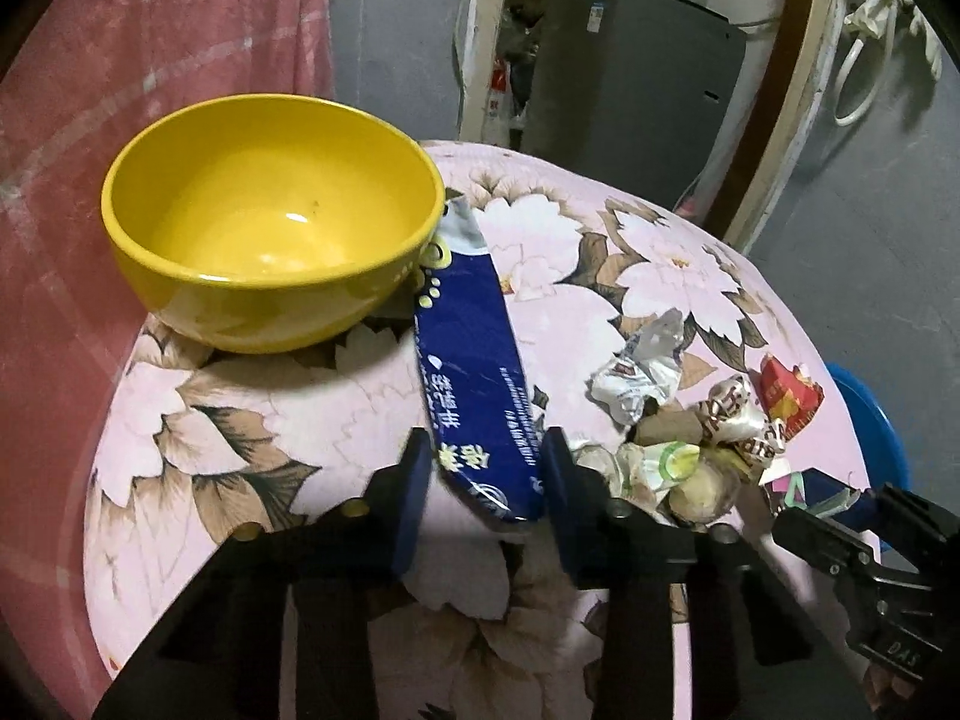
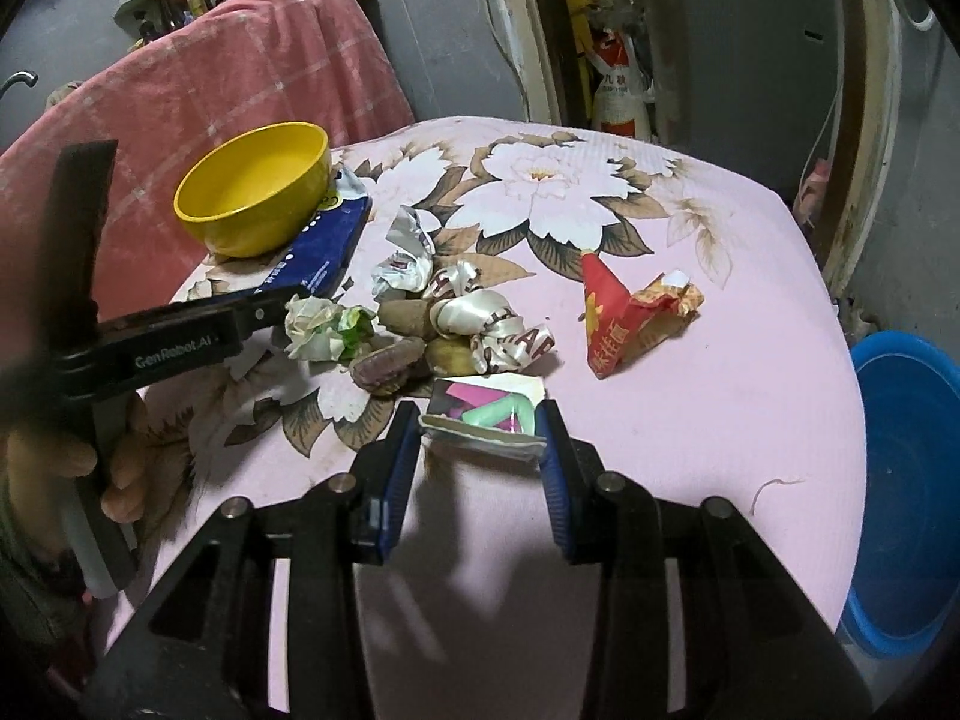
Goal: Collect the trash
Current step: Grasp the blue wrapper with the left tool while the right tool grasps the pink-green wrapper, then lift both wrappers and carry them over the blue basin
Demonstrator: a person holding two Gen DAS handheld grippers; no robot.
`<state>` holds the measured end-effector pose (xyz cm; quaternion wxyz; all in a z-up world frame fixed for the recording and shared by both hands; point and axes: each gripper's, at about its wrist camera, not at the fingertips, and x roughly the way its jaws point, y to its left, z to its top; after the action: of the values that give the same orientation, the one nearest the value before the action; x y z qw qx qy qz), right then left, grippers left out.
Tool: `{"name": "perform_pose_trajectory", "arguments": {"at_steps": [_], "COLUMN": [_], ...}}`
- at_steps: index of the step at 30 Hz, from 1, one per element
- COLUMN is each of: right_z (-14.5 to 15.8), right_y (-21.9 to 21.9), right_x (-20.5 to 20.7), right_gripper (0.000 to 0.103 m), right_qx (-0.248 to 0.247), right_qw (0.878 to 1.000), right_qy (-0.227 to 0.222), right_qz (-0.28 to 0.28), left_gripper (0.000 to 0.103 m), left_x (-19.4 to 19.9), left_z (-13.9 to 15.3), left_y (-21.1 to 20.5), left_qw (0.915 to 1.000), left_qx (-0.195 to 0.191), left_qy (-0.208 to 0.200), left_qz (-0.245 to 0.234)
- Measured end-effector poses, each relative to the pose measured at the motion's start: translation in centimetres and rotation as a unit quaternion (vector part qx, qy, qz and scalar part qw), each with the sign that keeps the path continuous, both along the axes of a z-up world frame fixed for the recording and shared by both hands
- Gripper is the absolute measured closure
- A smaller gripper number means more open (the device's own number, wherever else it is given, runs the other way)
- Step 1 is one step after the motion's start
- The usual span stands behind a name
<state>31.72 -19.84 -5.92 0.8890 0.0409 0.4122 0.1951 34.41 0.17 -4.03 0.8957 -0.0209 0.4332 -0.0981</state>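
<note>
A long blue wrapper [image 1: 474,372] lies on the flowered pink tabletop [image 1: 570,276], its far end against a yellow bowl [image 1: 273,219]. My left gripper [image 1: 486,462] is open with its fingers on either side of the wrapper's near end. It also shows in the right wrist view [image 2: 270,315]. My right gripper [image 2: 480,420] is open around a small white packet with pink and green print [image 2: 489,414]. Crumpled wrappers [image 2: 402,324], a ribbon [image 2: 480,315] and a red wrapper [image 2: 624,318] lie in a heap beyond it.
A pink blanket [image 2: 240,60] covers something behind the bowl. A blue basin [image 2: 906,480] stands on the floor at the table's right edge. A grey cabinet [image 1: 630,78] and a doorway are at the back.
</note>
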Motion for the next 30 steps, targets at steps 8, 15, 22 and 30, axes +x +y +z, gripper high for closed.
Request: {"name": "perform_pose_trajectory", "arguments": {"at_steps": [8,15,22,30], "right_z": [0.4,1.3,3.3,7.6], "right_y": [-0.4,-1.1,-1.7,-3.5], "right_x": [-0.9,-2.8,-5.7,-9.6], "right_gripper": [0.039,0.039,0.038,0.038], "right_qx": [0.004,0.014,0.02,0.031], "right_qw": [1.0,0.999,0.996,0.977], "right_qy": [-0.005,-0.031,-0.091,-0.208], "right_qz": [0.0,-0.003,-0.006,-0.03], "left_gripper": [0.079,0.079,0.079,0.079], "left_x": [-1.4,-4.6,-9.1,-12.9], "left_z": [0.2,0.9,2.2,6.1], "left_y": [0.2,0.0,0.0,-2.1], "left_qw": [0.9997,0.9988,0.9958,0.9857], "left_qx": [-0.021,-0.048,-0.086,-0.115], "left_qy": [0.009,0.011,-0.025,-0.123], "left_qz": [0.001,0.007,0.015,-0.008]}}
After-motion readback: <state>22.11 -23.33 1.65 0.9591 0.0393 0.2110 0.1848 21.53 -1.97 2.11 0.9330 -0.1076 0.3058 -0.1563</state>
